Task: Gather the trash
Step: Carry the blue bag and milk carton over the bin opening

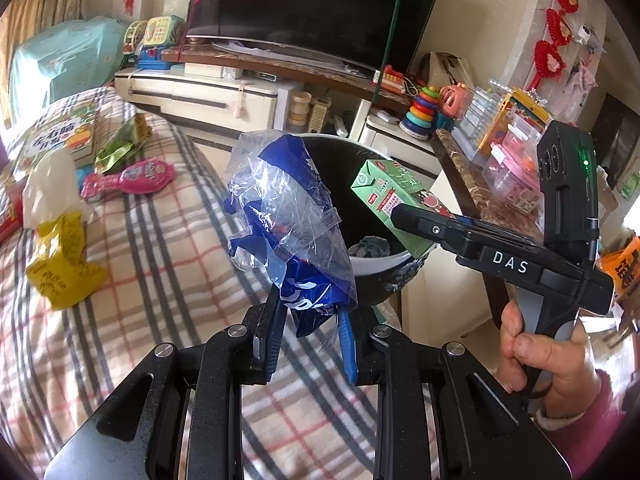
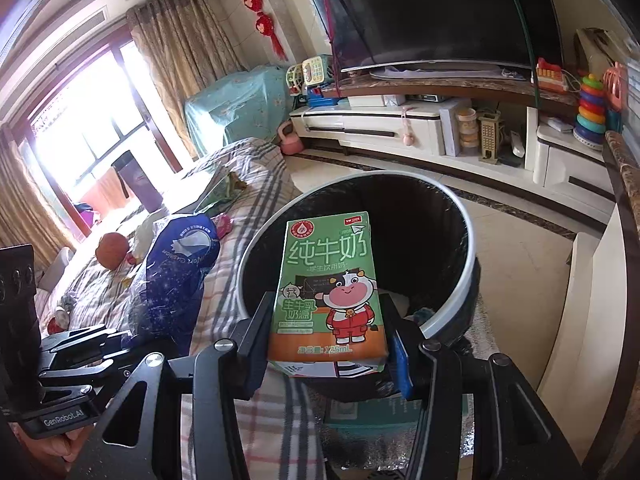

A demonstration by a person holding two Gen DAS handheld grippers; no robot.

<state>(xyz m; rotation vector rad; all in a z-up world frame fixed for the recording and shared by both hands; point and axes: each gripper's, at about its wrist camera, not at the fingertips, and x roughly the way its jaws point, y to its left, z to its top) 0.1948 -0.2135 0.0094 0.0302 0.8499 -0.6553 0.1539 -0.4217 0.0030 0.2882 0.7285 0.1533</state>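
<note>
My left gripper point(image 1: 310, 320) is shut on the bottom of a crumpled blue and clear plastic wrapper point(image 1: 288, 216), which stands up above the plaid bed by the near rim of a round black trash bin point(image 1: 394, 261). My right gripper point(image 2: 328, 320) is shut on a green milk carton point(image 2: 332, 280), gripped by its sides and held over the bin's opening point(image 2: 460, 216). In the left wrist view the carton point(image 1: 384, 188) hangs over the bin's right side. In the right wrist view the wrapper point(image 2: 176, 272) and the left gripper point(image 2: 120, 340) are at the left. A crumpled grey scrap point(image 1: 368, 246) lies inside the bin.
The plaid-covered bed point(image 1: 160, 280) carries a yellow bag point(image 1: 60, 268), white tissue point(image 1: 48, 188), a pink toy point(image 1: 132, 180) and a green packet point(image 1: 120, 148). A marble-topped counter point(image 1: 472, 184) with toy boxes stands right of the bin. Behind it are a TV cabinet point(image 2: 380, 128) and a television point(image 2: 432, 12).
</note>
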